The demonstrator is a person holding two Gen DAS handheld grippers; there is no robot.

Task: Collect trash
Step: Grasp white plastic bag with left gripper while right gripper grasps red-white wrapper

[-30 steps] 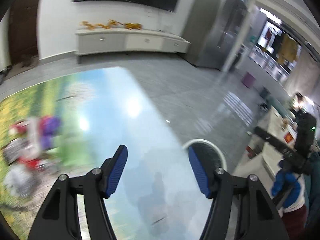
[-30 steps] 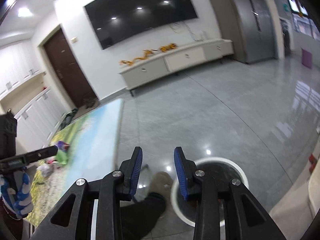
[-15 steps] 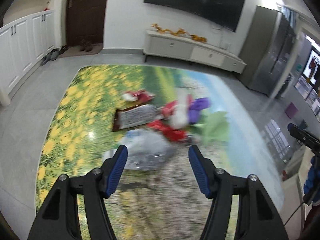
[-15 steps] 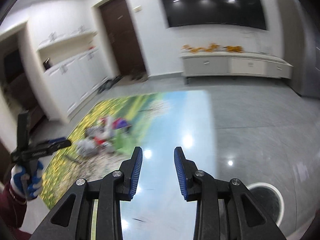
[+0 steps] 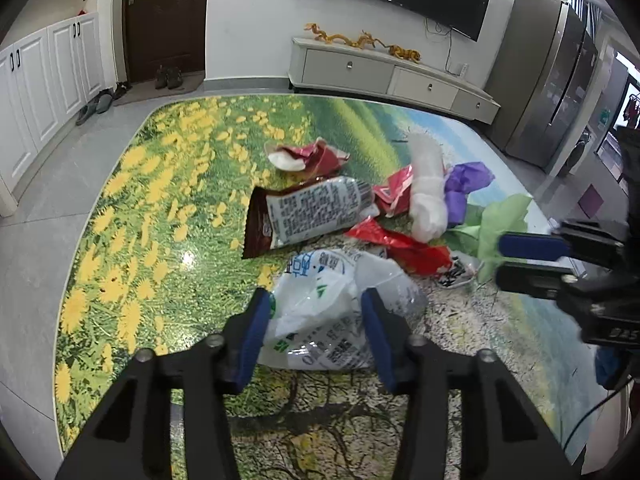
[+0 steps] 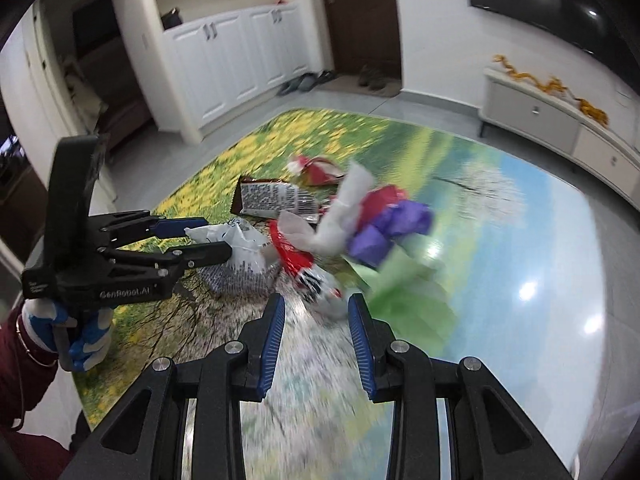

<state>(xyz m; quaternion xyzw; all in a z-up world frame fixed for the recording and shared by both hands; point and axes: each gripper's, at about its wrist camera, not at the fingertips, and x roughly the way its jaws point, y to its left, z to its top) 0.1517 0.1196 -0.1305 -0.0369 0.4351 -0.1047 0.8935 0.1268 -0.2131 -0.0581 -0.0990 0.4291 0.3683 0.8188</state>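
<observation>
Crumpled white plastic bag (image 5: 332, 312) at the near edge of the trash pile, on the flower-meadow floor mat (image 5: 160, 208). Left tool (image 5: 316, 320) closing, bag between its blue pads (contact unclear). Behind: brown snack wrapper (image 5: 304, 212), red wrappers (image 5: 400, 244), purple and green tissue paper. Right tool (image 6: 316, 320) partly spread over a wrapper, pinching nothing.

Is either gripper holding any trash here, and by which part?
Left gripper is closing around the plastic bag's near end; grip unconfirmed. Right gripper holds nothing.
</observation>
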